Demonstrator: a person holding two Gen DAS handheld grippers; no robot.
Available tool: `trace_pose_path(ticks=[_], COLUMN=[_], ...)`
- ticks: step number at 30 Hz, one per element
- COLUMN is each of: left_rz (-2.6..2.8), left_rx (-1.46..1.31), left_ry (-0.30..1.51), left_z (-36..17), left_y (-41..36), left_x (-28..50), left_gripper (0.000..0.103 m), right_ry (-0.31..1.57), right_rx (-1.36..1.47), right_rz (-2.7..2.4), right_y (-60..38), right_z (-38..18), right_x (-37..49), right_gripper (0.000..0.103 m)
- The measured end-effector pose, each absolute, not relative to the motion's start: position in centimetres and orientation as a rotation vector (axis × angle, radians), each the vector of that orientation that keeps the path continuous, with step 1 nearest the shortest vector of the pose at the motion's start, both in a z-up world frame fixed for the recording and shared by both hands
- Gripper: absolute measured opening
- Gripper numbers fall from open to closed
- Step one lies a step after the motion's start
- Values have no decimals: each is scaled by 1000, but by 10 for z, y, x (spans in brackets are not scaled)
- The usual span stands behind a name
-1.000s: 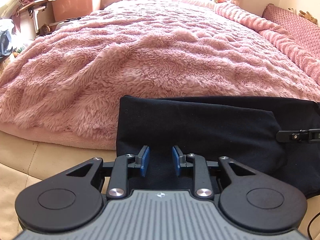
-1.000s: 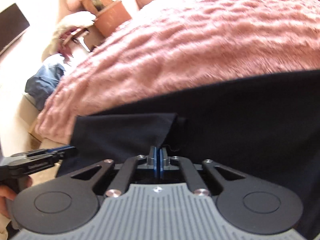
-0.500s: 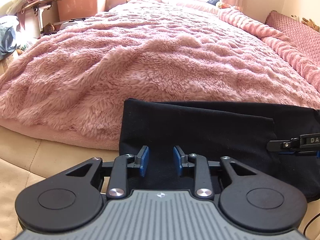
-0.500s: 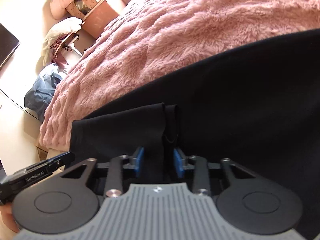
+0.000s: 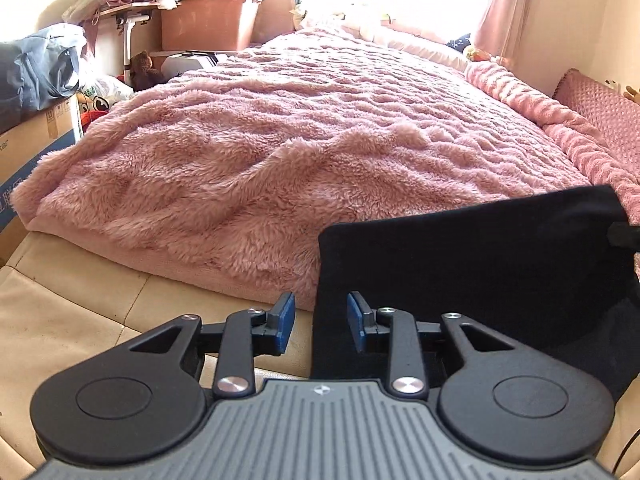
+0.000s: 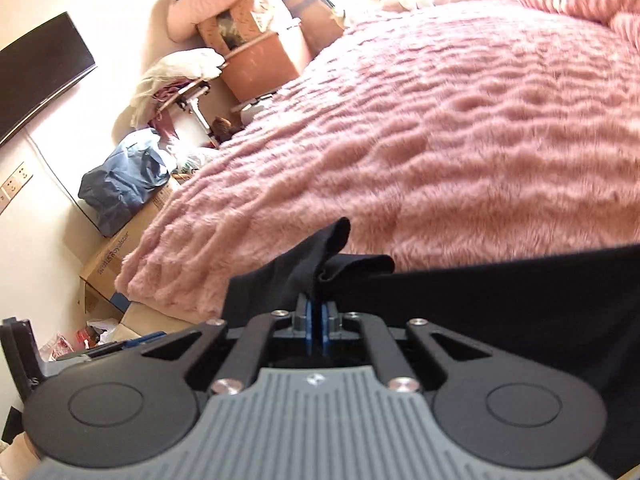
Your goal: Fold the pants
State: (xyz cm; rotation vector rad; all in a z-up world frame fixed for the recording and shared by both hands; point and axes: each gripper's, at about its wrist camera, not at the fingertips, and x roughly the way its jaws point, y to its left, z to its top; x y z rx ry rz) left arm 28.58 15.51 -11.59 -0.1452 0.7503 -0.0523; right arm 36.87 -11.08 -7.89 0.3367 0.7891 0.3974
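**Right gripper pinches the pants' edge; left gripper waits spread at the near corner**

The black pants (image 5: 472,264) lie along the near edge of the bed, filling the lower right of the left wrist view and draping over the fluffy pink blanket (image 5: 280,152) onto the beige mattress edge (image 5: 80,312) below. Their left edge runs straight down the middle of that frame, and the top edge slants up toward the right.

The left gripper (image 5: 320,322) stands with its blue pads spread wide, holding nothing. The left pad sits over the beige surface, while the right pad is over the dark cloth, so the pants' vertical edge falls between them (whether either pad touches the fabric I cannot tell).

In the right wrist view, the right gripper (image 6: 317,318) has its blue pads pressed nearly together on a fold of the pants (image 6: 500,300). A bunched flap of the black fabric rises just above the pads at the frame's centre, curling up against the blanket (image 6: 440,120). The rest of the garment spreads dark across the lower right of that frame.

At the far right edge of the left wrist view, a black tip of the right gripper (image 5: 624,234) shows against the cloth.

Beside the bed, in the upper left of both views, sit a terracotta-coloured tub (image 5: 208,20), a blue bag (image 6: 124,180) on a cardboard box (image 6: 116,260), and a dark screen (image 6: 40,76) on the wall.
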Motion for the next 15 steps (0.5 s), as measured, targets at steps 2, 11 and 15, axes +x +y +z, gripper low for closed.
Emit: trace_pose_path(ticks=[2,11,15], left_rz=[-51,-115,-153], left_rx=[-152,-170,-149], left_ry=[742,738,743], left_z=[-112,-98,-99], left_y=[153,111,84], left_x=[282,285,293], left_gripper=[36,36,36], right_ry=[755,752,787], right_rx=[301,247,273], right_rz=[404,370,299], right_y=[-119,-236,-310], right_z=[-45,55,55], right_x=[359,347,352], right_gripper=[0,0,0])
